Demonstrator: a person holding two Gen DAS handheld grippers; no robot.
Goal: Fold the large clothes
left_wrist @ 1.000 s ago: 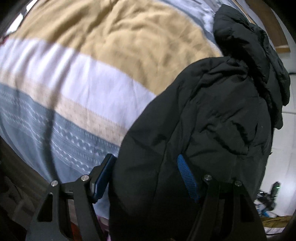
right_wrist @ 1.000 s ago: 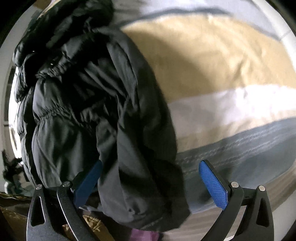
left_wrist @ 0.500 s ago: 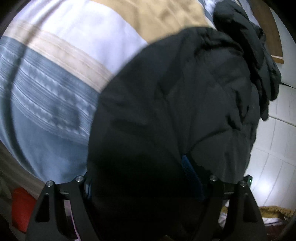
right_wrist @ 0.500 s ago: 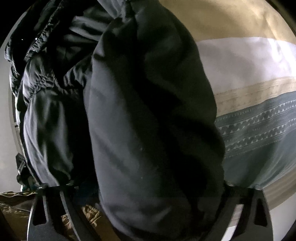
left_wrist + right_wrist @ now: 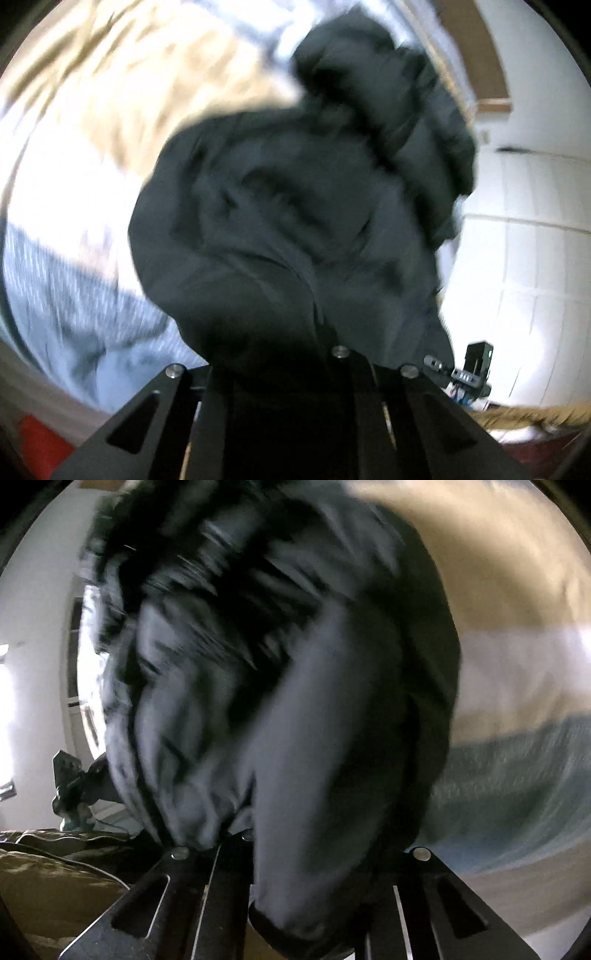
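Note:
A black puffy jacket fills the middle of the left wrist view and lies on a striped bedspread in tan, white and grey-blue. My left gripper is closing on a bunched edge of the jacket, and the cloth hides its pads. In the right wrist view the same jacket hangs in a thick fold over my right gripper. Its jaws are also closing, with the fabric pinched between them. Both views are blurred by motion.
The bedspread stretches to the right of the jacket. A white panelled wall and a small black device stand past the bed. A red object is at lower left, and olive patterned cloth lies below the bed edge.
Both grippers stood wide around the jacket's edge; now their jaws have drawn together on the cloth. Both have risen, and the jacket's near edge lifts with them.

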